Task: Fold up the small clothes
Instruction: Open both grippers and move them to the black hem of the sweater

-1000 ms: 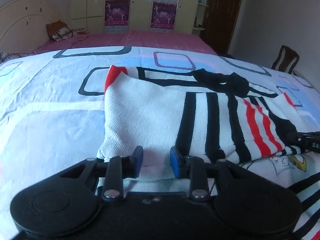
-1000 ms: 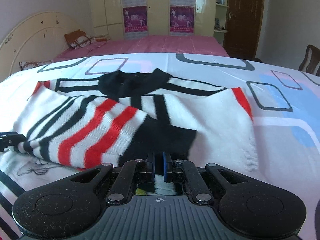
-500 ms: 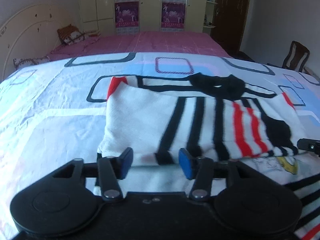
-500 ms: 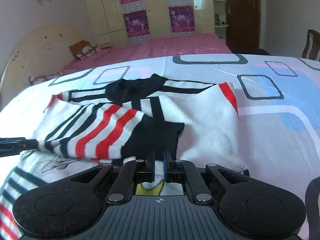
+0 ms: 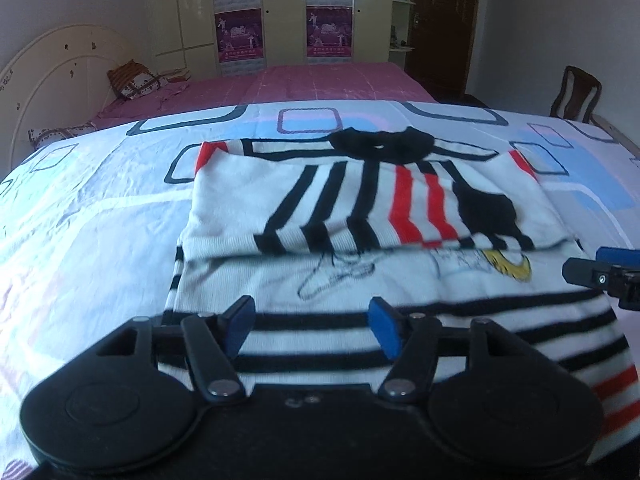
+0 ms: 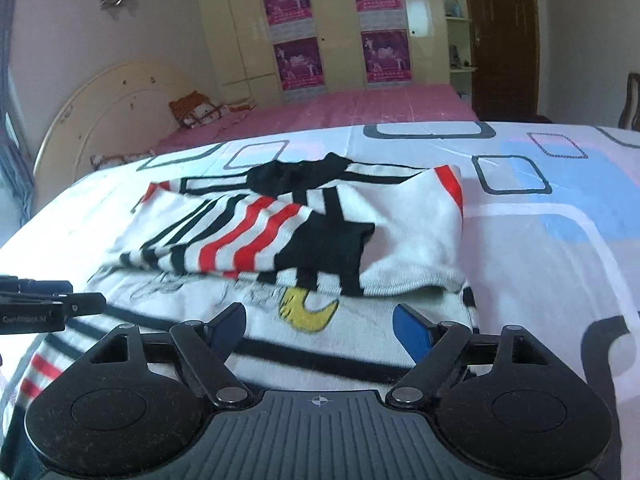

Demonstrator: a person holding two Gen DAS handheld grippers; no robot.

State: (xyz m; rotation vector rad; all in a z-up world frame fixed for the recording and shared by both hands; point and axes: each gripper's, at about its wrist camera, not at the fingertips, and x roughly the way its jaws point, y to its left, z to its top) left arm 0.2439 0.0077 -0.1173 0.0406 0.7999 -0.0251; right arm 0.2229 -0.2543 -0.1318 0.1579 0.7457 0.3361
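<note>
White knit sweater with black and red stripes lies crosswise on bed, hem nearest. Left gripper and right gripper above hem, jaws opening, empty.

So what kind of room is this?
Most likely a bedroom in a home. A striped sweater lies on a bed's patterned sheet, with a rounded cream headboard at its end and tall wardrobes bearing purple posters along the far wall.
</note>
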